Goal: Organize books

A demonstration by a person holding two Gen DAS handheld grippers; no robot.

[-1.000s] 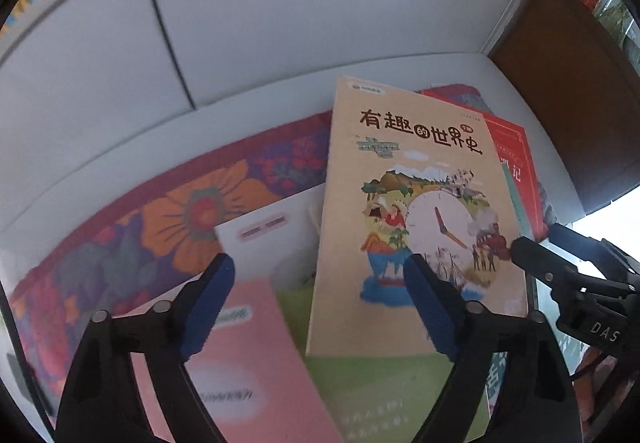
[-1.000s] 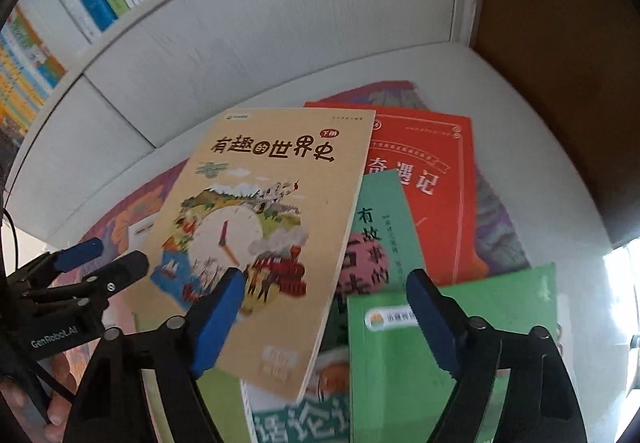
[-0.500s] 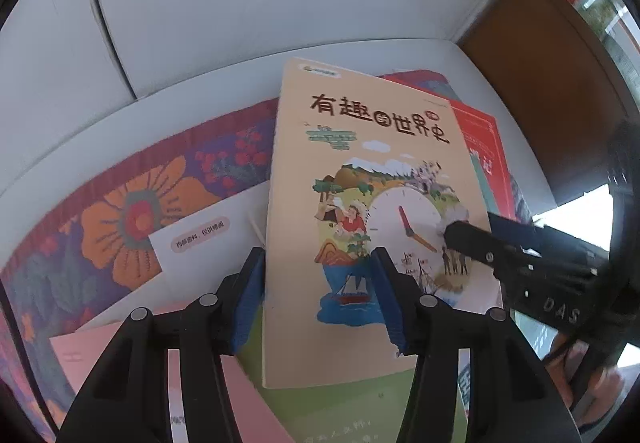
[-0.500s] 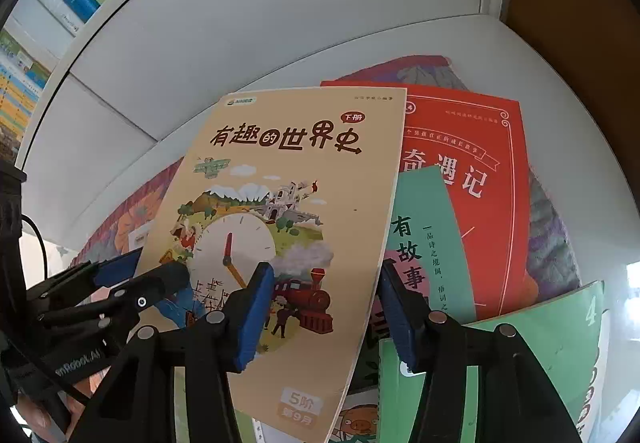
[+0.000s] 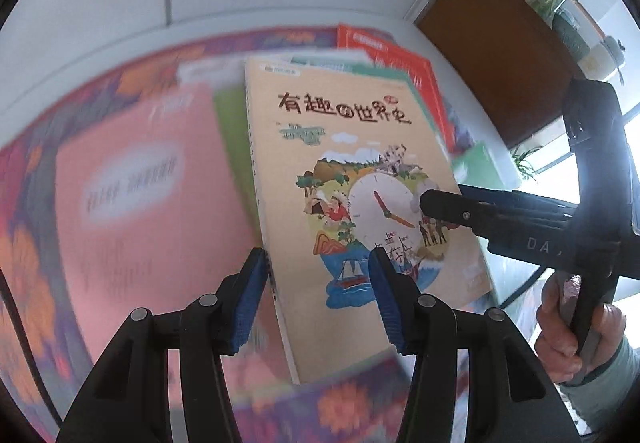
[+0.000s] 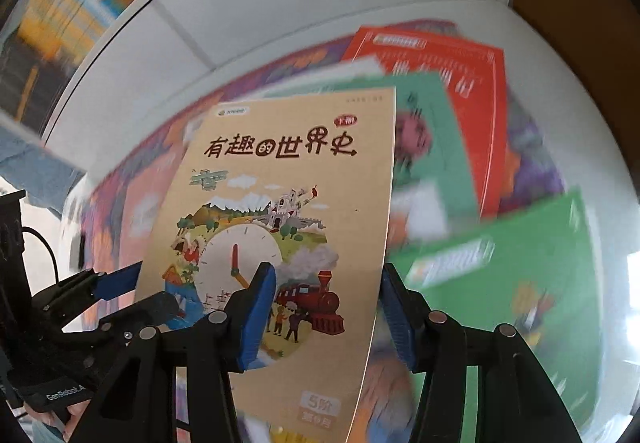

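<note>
Above the scattered books (image 6: pixel 500 275), lifted clear — tan world-history book (image 5: pixel 352 179), clock on cover. Left gripper (image 5: pixel 318 297) clenched on its spine edge, right gripper (image 6: pixel 326 317) on the opposite edge — floral cloth (image 5: pixel 32 283) over white bench (image 6: pixel 592 147) beneath.

Floral cloth (image 5: pixel 24 275) (purple, orange) covers white table (image 6: pixel 592 115).

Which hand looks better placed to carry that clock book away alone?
Probably the left hand-held gripper: it clamps the tan book at its bound edge; the right hand-held gripper pinches the loose page edge.
</note>
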